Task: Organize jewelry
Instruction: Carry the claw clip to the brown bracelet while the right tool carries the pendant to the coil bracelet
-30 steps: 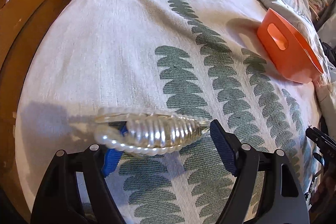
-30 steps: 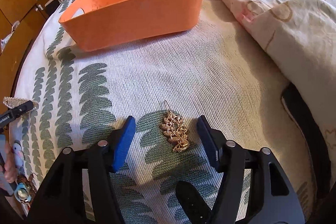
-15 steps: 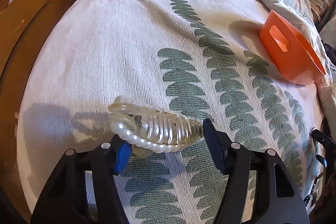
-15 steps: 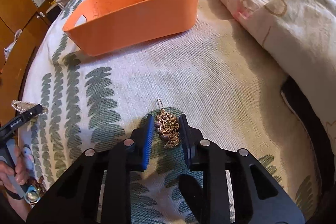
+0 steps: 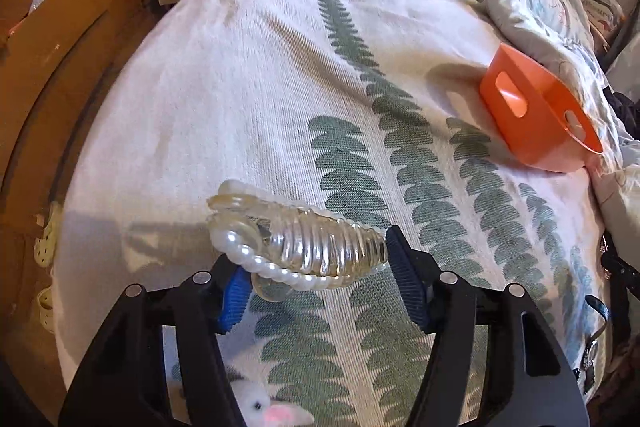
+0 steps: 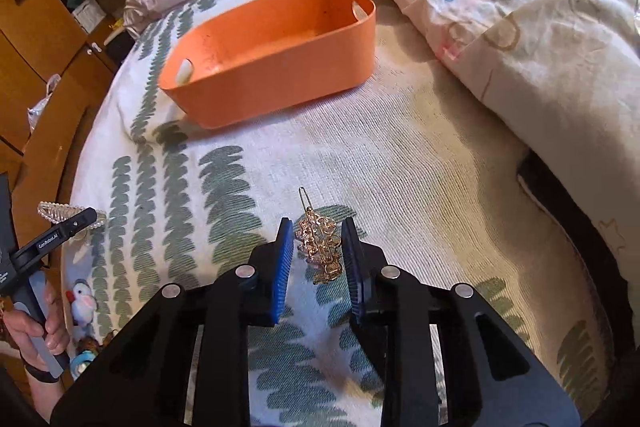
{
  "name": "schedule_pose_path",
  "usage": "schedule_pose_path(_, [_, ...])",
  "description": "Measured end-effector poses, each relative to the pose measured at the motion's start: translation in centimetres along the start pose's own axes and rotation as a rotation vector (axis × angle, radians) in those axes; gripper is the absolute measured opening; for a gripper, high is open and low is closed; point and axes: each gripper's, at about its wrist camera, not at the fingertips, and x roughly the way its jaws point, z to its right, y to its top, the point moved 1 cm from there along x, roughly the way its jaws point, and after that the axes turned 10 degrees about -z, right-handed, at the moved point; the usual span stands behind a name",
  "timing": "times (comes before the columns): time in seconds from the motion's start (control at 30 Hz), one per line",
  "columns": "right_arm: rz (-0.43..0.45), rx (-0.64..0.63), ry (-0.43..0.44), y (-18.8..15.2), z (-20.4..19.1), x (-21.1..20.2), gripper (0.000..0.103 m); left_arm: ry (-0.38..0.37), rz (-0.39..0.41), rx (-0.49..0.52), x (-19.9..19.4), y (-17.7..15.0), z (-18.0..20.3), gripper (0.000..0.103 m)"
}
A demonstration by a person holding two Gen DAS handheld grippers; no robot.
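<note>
Tongs: left (image 5: 316,273) grips pearl clip (image 5: 296,247) | right (image 6: 316,251) grips gold barrette (image 6: 320,247) | orange bin (image 6: 280,83) beyond, path unblocked

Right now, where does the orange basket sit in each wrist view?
Left wrist: the orange basket is at the right edge, seen end-on, handle slot facing the camera.
Right wrist: it lies upper centre, long side toward the camera, inside visible.
Shared landmark: the leaf-print bedspread it rests on.

A glossy, clear plastic hair claw (image 5: 304,247) edged with pearly beads; a shiny gold metal hair clip (image 6: 320,247); a matt orange plastic bin (image 6: 272,67); coarse woven cloth bedspread (image 5: 256,87).
</note>
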Motion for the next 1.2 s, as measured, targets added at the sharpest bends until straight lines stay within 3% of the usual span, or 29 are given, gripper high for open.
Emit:
schedule_pose_path(0.53, [0.035, -0.064, 0.073, -6.2, -3.3, -5.8, 0.026, 0.054, 0.046, -0.013, -5.4, -5.7, -1.2, 0.062])
schedule_pose_path(1.2, [-0.005, -0.087, 0.024, -11.5, -4.0, -5.4, 0.026, 0.111, 0.029, -0.031, -4.4, -13.6, -2.2, 0.062])
